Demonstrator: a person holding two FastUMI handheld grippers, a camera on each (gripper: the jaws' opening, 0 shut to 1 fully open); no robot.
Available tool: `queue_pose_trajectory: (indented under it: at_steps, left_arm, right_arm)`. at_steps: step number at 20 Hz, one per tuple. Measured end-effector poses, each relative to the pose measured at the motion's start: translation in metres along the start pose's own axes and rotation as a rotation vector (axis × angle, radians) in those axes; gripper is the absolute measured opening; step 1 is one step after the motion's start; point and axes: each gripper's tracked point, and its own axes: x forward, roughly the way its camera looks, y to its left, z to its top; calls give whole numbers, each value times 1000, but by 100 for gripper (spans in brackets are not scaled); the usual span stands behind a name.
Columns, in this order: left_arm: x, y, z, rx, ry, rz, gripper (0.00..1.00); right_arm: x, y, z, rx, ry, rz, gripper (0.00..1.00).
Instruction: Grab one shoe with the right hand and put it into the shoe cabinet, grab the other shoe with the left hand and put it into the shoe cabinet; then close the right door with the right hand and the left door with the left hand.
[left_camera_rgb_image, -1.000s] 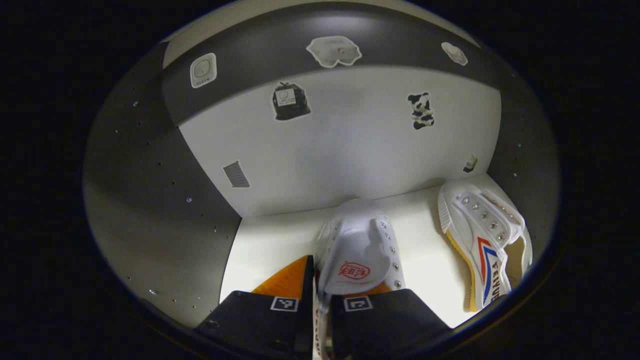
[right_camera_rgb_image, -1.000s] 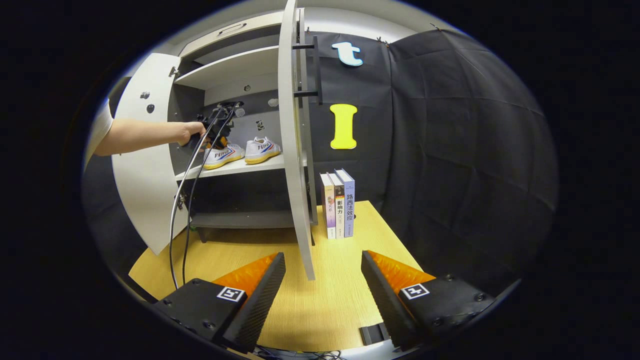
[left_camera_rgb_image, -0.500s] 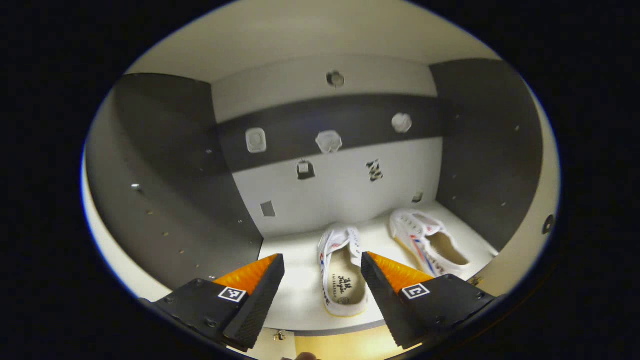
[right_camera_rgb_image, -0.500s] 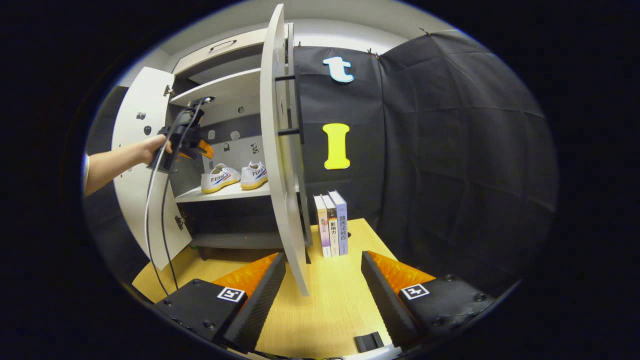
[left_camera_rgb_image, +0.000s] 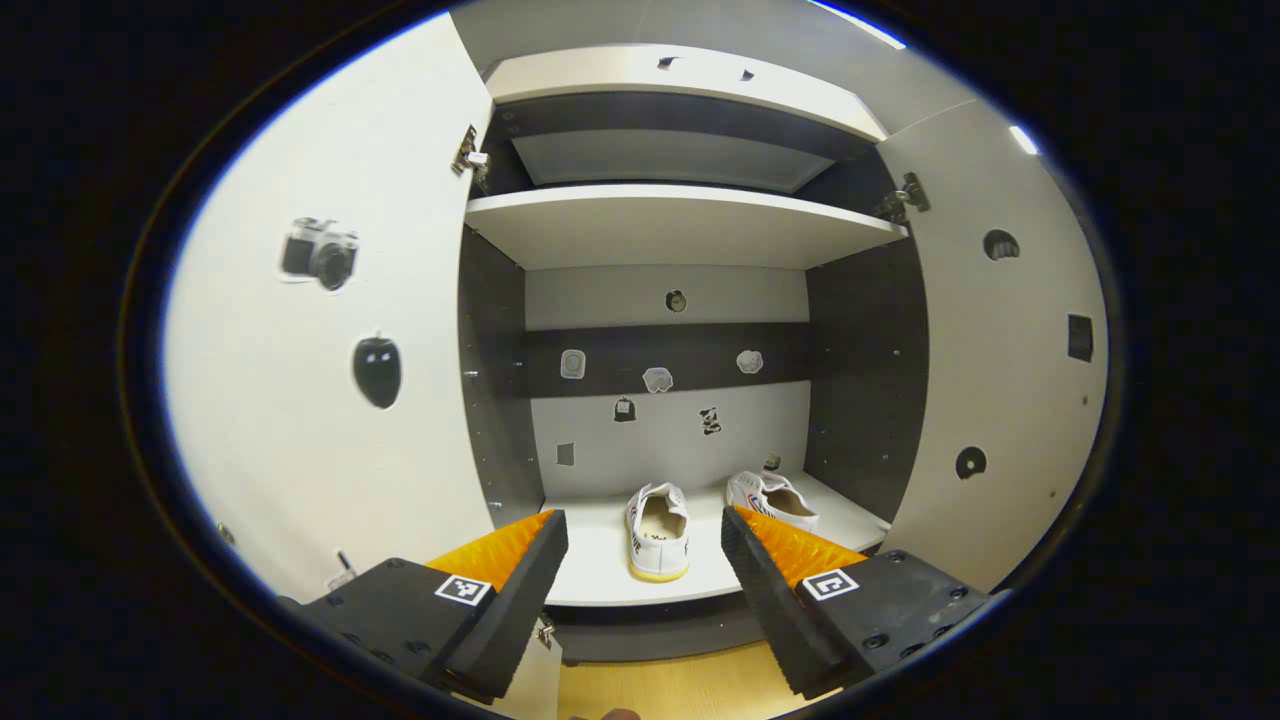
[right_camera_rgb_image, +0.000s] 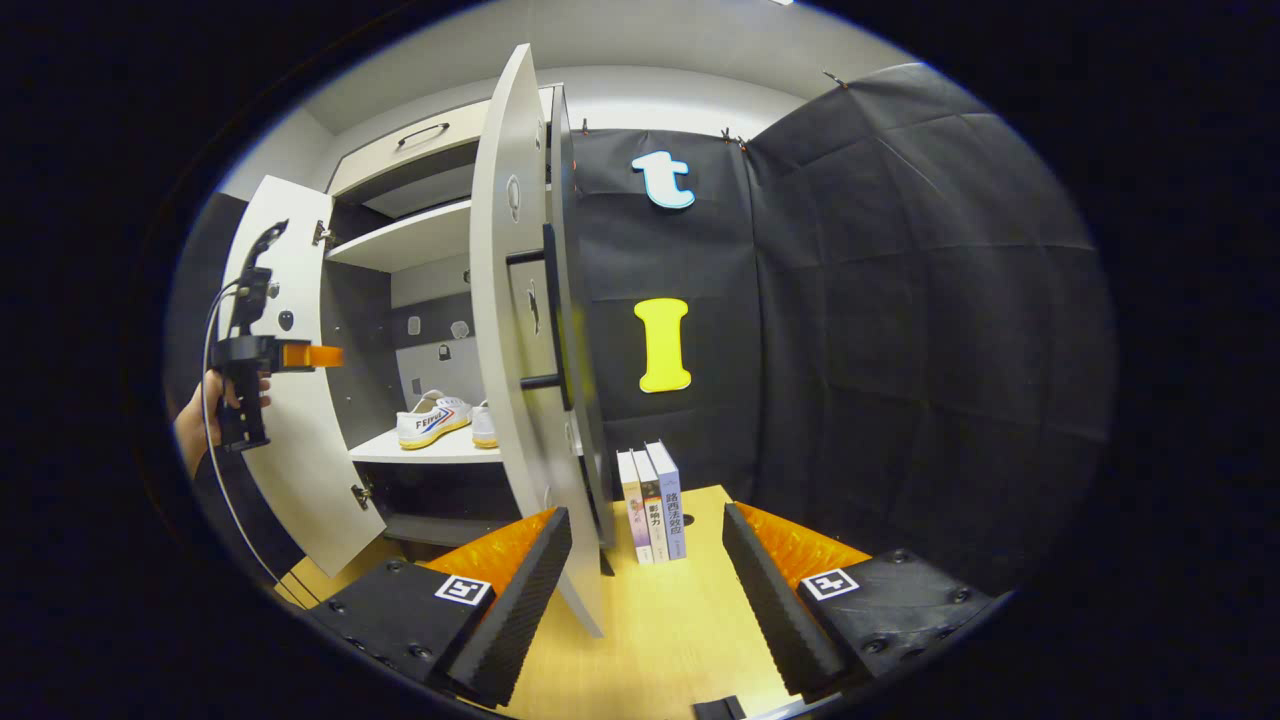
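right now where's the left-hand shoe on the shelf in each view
Left gripper view: the left-hand shoe stands low at centre, heel toward the camera, between the fingers.
Right gripper view: it sits left of centre, side-on.
Shared landmark: the white shelf under it.

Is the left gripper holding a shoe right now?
No: the left gripper is open and empty, and both shoes sit on the cabinet shelf.

Staged home-like recording booth: black cloth wall (right_camera_rgb_image: 900, 300) hung right of a shoe cabinet (right_camera_rgb_image: 440, 240), books (right_camera_rgb_image: 652, 500) on the wooden table (right_camera_rgb_image: 660, 640) beside it.
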Motion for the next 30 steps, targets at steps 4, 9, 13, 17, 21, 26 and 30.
queue_pose_trajectory:
  at_steps: [4,9,13,17,21,26,30]
  left_arm:
    - [-41,-21,-27,-41,-35,-3,97]
    - [-72,-47,-58,-112,-4,-38,97]
    - [-90,-47,-85,-67,13,-1,97]
    - [-107,-51,-101,-109,47,70,97]
    - [-122,-54,-109,-142,70,135,97]
    - [-139,-53,-114,-120,80,153,97]
    - [-143,-46,-115,-110,80,148,97]
  right_arm:
    - [27,-15,32,-1,-43,-22,97]
    - [65,-31,64,32,-46,18,96]
    - [90,-36,94,84,-74,54,97]
    - [115,-26,107,118,-66,127,98]
    - [130,1,114,180,-48,223,98]
    - [126,17,120,117,-67,241,97]
    - [117,22,117,105,-71,220,97]
